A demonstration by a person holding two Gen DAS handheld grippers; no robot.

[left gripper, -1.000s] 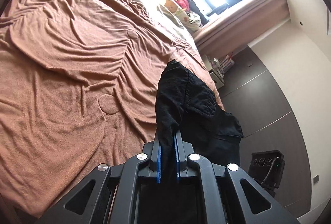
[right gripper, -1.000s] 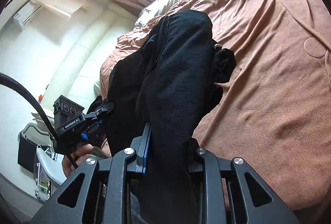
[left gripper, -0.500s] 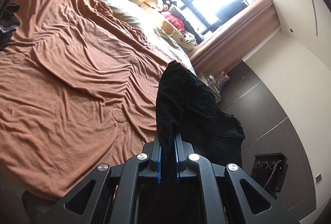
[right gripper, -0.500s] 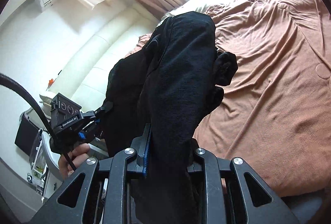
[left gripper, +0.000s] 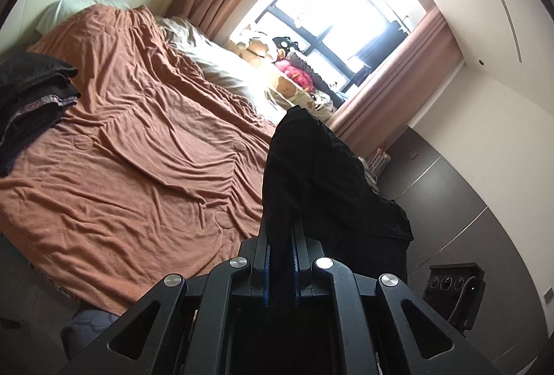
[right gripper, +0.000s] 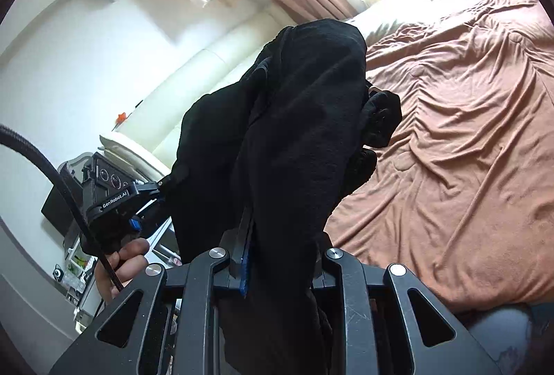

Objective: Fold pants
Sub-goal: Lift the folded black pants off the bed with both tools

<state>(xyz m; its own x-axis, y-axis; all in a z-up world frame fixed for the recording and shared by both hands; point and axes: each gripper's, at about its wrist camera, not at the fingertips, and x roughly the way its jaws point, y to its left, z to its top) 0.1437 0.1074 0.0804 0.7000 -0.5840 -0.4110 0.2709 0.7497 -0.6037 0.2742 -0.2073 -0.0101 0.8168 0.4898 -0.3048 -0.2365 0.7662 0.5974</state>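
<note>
Black pants bunched in both grippers, held up in air off the bed. Left gripper: jaws nearly closed, thin pinch of fabric between blue pads. Right gripper: jaws narrow but fuller, clamped on a thick wad of the same garment; blue pad visible on one side only, other side buried in cloth. Rest of pants drapes fwd over each gripper and hangs between the two. In right wrist view the left gripper shows from the side w/ a person's hand on its handle, cable running past.

Step in hand, my read: carry/lift phase, pants not yet spread, no fold made. To do it well: keep both pinches firm, pull hands apart so cloth goes taut and legs hang straight, then lower onto open part of bed. Right grip looks like multi-layer wad, so may need regrip on waistband edge before laying flat.

Beyond: brown bedspread, wrinkled, plenty of free area. Dark folded clothes stack at the spread's edge, well apart from pants; avoid dropping onto it. Farther: pillow, plush toys by window, curtains.
</note>
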